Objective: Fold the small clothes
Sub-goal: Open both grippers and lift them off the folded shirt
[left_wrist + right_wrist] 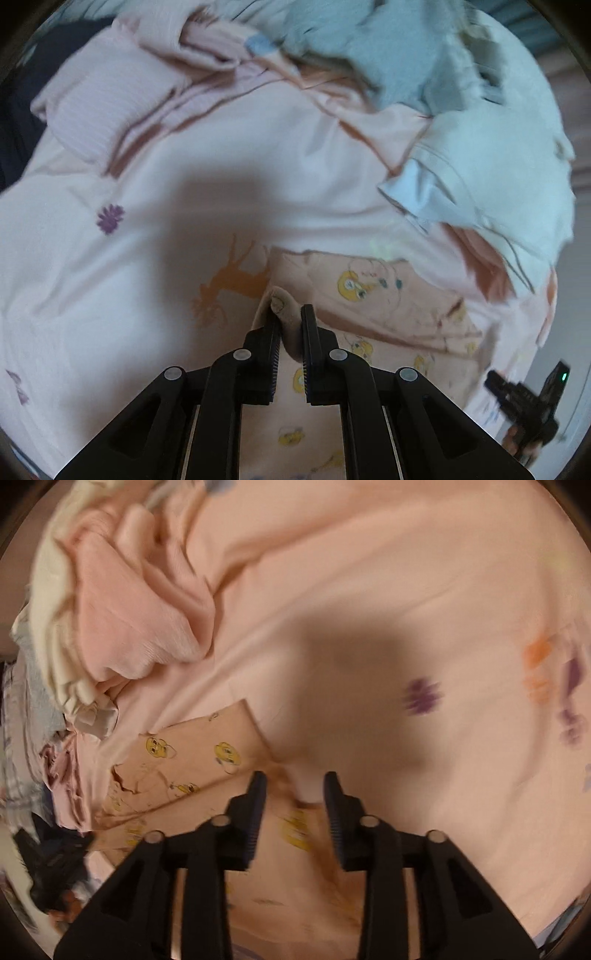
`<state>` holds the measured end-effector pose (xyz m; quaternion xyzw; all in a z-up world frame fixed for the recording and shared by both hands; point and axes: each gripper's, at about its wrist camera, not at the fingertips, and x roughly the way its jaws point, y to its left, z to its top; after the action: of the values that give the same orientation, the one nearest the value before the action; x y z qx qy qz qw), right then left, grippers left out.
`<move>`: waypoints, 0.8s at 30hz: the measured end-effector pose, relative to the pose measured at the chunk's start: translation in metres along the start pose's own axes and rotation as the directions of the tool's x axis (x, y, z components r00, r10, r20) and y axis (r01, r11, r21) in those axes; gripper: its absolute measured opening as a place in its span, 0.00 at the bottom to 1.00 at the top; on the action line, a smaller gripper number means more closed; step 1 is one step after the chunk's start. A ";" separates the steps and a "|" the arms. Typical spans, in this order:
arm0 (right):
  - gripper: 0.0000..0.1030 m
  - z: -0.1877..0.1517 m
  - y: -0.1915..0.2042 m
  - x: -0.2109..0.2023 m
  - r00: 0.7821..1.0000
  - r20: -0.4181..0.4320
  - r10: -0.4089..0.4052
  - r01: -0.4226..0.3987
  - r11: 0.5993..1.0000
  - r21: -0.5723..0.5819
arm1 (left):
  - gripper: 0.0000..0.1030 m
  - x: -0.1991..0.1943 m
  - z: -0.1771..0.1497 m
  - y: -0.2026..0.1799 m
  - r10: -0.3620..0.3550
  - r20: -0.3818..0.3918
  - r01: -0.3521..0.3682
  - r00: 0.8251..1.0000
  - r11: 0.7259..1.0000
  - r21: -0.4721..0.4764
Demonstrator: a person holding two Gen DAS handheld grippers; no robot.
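Note:
A small peach garment printed with yellow cartoon birds [373, 295] lies on a pale pink sheet [147, 258]. My left gripper [291, 317] points steeply down and is shut on a bunched fold at the garment's edge. In the right wrist view the same garment [207, 760] spreads out to the lower left. My right gripper [294, 781] is open over its other edge. A bit of cloth lies between the fingers, and the pads do not press on it. The right gripper [528, 402] also shows at the lower right of the left wrist view.
A heap of loose clothes lies beyond the garment: a pink ribbed piece [122, 96], light blue pieces [388, 48] and a white piece [498, 155]. In the right wrist view the pink ribbed piece [140, 602] and a cream piece [48, 602] sit at the upper left. The sheet [406, 590] has purple and orange prints.

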<state>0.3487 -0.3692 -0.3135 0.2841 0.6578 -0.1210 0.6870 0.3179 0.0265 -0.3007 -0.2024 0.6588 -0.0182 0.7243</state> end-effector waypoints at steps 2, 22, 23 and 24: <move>0.35 -0.016 -0.003 -0.022 0.999 0.032 -0.028 0.030 0.998 -0.052 | 0.06 -0.017 -0.020 -0.002 0.038 0.030 -0.040 0.999 0.997 0.060; 0.20 -0.066 0.043 0.014 0.988 -0.135 0.068 -0.086 0.987 -0.134 | 0.06 -0.023 0.058 -0.005 0.218 0.062 -0.222 0.974 0.973 0.062; 0.19 -0.065 0.045 0.012 0.988 -0.130 0.082 -0.101 0.984 -0.144 | 0.06 -0.029 0.046 -0.007 0.239 0.087 -0.247 0.967 0.964 0.101; 0.18 -0.063 0.048 0.014 0.988 -0.131 0.087 -0.107 0.982 -0.158 | 0.06 -0.032 0.033 -0.009 0.221 0.090 -0.233 0.971 0.961 0.152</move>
<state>0.3232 -0.2925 -0.3140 0.2651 0.6919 -0.0147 0.6714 0.3476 0.0360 -0.2660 -0.0666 0.6473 0.0191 0.7591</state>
